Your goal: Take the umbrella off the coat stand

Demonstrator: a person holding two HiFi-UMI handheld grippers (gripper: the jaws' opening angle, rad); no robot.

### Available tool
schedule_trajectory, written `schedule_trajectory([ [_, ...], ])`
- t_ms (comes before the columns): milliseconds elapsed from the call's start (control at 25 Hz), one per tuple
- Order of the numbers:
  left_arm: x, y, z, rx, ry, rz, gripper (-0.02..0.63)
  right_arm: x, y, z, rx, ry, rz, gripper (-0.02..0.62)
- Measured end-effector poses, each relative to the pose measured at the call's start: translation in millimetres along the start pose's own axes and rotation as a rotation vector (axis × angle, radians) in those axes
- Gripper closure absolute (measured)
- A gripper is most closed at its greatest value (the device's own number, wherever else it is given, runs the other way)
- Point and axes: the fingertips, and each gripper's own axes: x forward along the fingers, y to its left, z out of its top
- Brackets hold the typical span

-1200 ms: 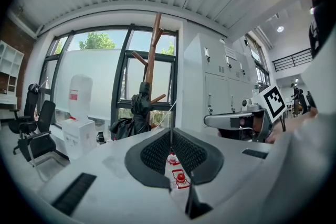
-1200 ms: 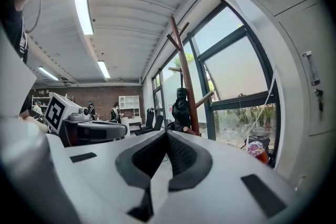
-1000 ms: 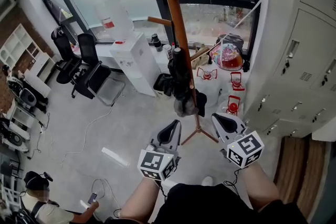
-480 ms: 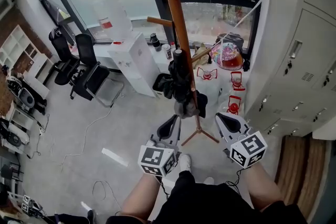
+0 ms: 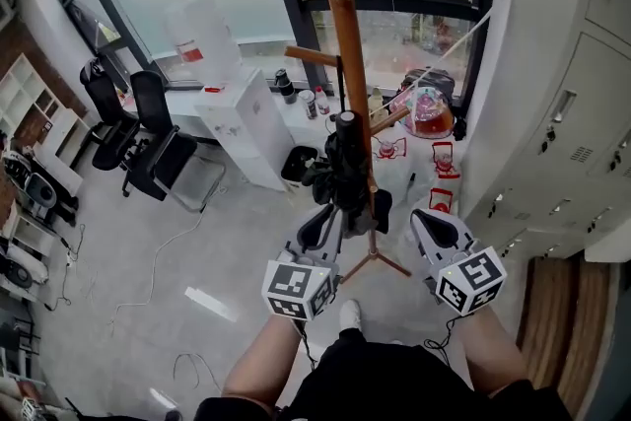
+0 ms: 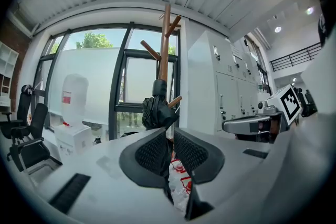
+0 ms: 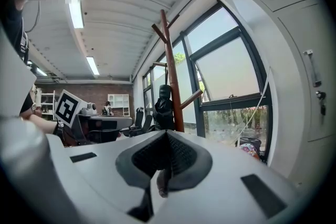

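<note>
The wooden coat stand (image 5: 349, 44) rose from its tripod foot by the window, with pegs angling off the pole. The black folded umbrella (image 5: 347, 168) hung close against the pole's lower half, below a side peg, its canopy loosely bunched. How it was hooked on could not be made out. It looked light, with soft, slippery cloth round a stiff shaft, so the firm top end or handle seemed a better hold than the fabric. The left gripper (image 5: 320, 228) and right gripper (image 5: 435, 230) hovered near it, one on either side, both clenched and empty.
</note>
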Motion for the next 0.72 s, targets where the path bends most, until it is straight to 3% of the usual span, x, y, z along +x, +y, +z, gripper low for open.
schedule_trajectory([
  [40, 4.7, 4.2, -0.1, 0.001, 0.003, -0.005, 0.572, 3.7, -2.0, 0.4, 0.002, 0.001, -0.006, 0.541],
  [160, 19.2, 13.0, -2.6, 0.010, 0.017, -0.023, 0.443, 11.6, -8.0, -1.5, 0.012, 0.008, -0.024, 0.541],
  [360, 45.8, 25.8, -6.1, 0.042, 0.041, -0.044, 0.339, 21.0, -17.7, -5.3, 0.023, 0.022, -0.051, 0.541],
  [720, 87.6, 29.7, -12.3, 0.153, 0.132, -0.186, 0.281, 31.7, -38.0, -6.8, 0.042, 0.028, -0.104, 0.541],
])
